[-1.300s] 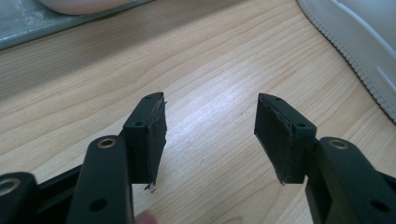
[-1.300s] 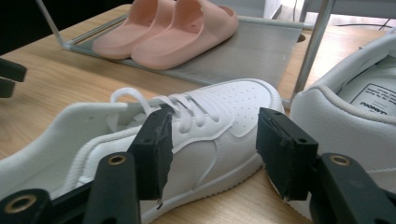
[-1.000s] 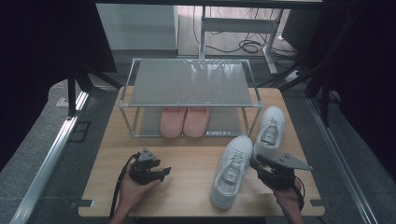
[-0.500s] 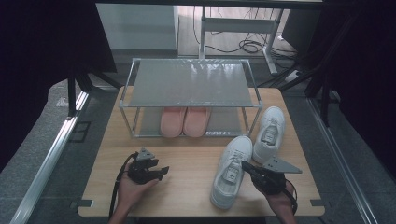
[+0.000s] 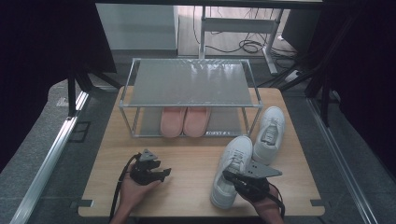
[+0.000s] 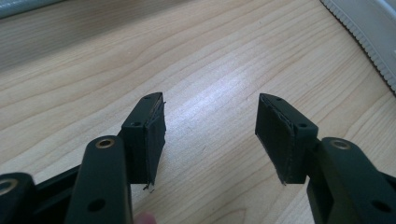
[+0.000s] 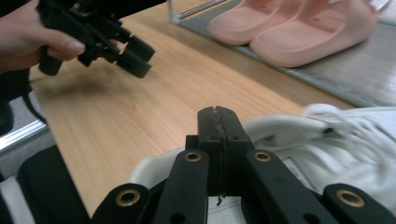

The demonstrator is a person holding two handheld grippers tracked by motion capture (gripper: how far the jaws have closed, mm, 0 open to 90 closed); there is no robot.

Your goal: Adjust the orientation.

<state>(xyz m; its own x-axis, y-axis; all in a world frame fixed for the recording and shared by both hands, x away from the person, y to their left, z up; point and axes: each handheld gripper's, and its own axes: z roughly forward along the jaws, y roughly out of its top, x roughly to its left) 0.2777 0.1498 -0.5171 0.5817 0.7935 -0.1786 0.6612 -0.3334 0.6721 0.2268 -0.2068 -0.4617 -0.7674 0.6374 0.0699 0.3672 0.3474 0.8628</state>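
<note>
Wooden table [image 5: 196, 163] fills the middle. Low right, the right gripper [image 5: 229, 176] sits clenched at the heel of the near white sneaker [image 5: 232, 169]. Low left, the left gripper [image 5: 164, 173] hangs released over bare wood. Farther back, pink slippers [image 5: 183, 121] sit under the rack [image 5: 190, 84].

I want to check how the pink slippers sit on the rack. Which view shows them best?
The high view: the pink slippers sit side by side on the lower shelf of the rack. The right gripper view shows them close but cropped. The left gripper view looks at tabletop.
</note>
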